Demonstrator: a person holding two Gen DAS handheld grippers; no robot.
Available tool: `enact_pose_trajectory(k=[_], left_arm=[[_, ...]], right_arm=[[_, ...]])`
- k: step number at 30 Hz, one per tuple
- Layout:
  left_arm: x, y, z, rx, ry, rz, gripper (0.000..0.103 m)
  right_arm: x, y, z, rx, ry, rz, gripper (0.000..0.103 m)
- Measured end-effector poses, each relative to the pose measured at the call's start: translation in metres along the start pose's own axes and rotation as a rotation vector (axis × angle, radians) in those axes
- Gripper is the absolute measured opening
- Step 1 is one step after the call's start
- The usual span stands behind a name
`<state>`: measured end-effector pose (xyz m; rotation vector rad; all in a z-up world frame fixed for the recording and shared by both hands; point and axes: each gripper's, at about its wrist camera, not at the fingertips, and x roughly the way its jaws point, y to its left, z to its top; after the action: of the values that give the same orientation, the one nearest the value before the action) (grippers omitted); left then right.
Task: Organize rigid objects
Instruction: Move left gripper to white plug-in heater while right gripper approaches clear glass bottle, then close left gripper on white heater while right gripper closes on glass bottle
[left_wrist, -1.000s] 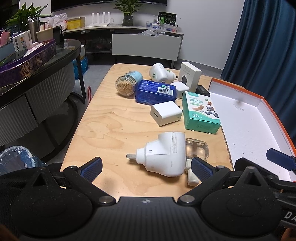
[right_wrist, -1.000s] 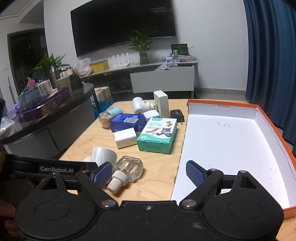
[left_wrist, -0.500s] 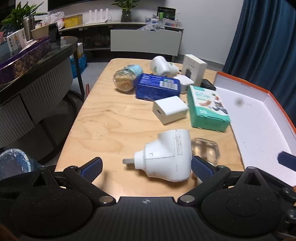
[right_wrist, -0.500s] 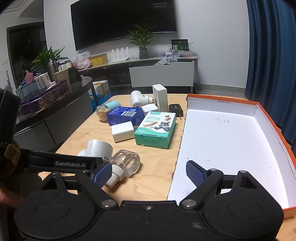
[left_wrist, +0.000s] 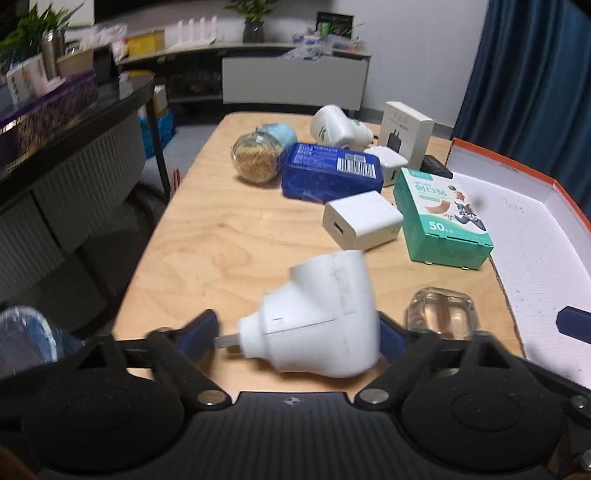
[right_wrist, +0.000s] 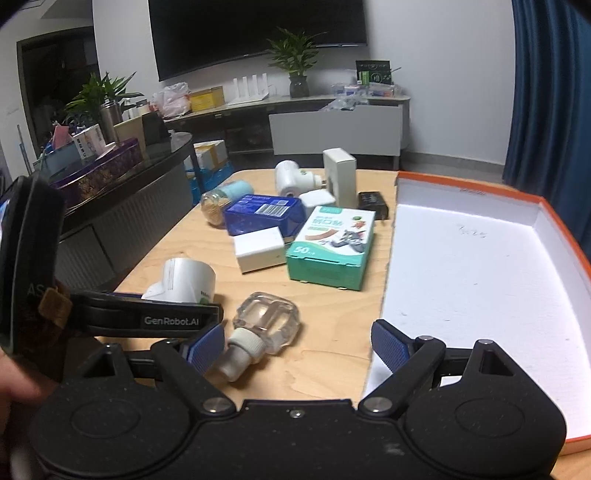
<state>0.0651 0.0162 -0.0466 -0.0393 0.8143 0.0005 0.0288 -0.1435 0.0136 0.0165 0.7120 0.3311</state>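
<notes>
Plug-in heater (left_wrist: 317, 317): white body lying on its side on the wooden table (left_wrist: 221, 243), right at the near edge, sitting between the left gripper's pads.
Left gripper (left_wrist: 295, 332): blue fingers (left_wrist: 197, 332) bracket the heater, one by the metal prongs, the other tucked behind the fat round end; narrowing, but whether both pads touch I cannot tell.
Long axis: prongs point to the left of the view, round barrel to the right, so it runs finger to finger and the squeeze lands on the two ends.
Right gripper (right_wrist: 297, 343): spread wide, holding nothing, hovering over the clear glass bottle (right_wrist: 264, 326) beside its left pad.
Nearer hand: the left, clearly; the right sits closer to the orange-rimmed box (right_wrist: 554, 214).
Box: open and white inside, off to the right of the heater, touching the table edge area beside the green carton (left_wrist: 441, 218).
Change since a second ago: left gripper has pushed forward and its fingers have closed in from wide apart; heater now fills the gap and looks tipped up slightly.
Judgement: grasp is under way, lift not yet begun.
</notes>
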Motion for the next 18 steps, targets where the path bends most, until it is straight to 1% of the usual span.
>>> enact_pose_trajectory(k=[2,5,9,12,13,14,15,18], left_arm=[[-0.001,0.005,0.000,-0.005,-0.006,-0.007,0.086],[-0.003,0.014,0.001,-0.045,-0.013,-0.028,0.086],[-0.012,0.022,0.003,-0.053,-0.035,-0.007,0.086],[-0.016,0.026,0.003,-0.062,-0.043,0.001,0.086],[-0.016,0.028,0.003,-0.066,-0.044,-0.001,0.086],[-0.016,0.029,0.003,-0.068,-0.042,-0.004,0.086],[-0.016,0.029,0.002,-0.068,-0.042,-0.009,0.086],[-0.018,0.026,0.002,-0.058,-0.053,-0.019,0.086]], right_arm=[[0.005,0.004,0.000,-0.001,0.008,-0.004,0.102],[0.014,0.010,0.003,-0.008,0.026,0.011,0.102],[0.028,0.016,0.007,0.011,0.048,0.044,0.101],[0.041,0.022,0.008,0.007,0.059,0.038,0.090],[0.046,0.024,0.009,0.002,0.071,0.032,0.080],[0.052,0.025,0.008,-0.002,0.085,0.016,0.064],[0.057,0.025,0.007,-0.006,0.105,0.008,0.061],[0.055,0.023,0.005,-0.018,0.084,0.014,0.059]])
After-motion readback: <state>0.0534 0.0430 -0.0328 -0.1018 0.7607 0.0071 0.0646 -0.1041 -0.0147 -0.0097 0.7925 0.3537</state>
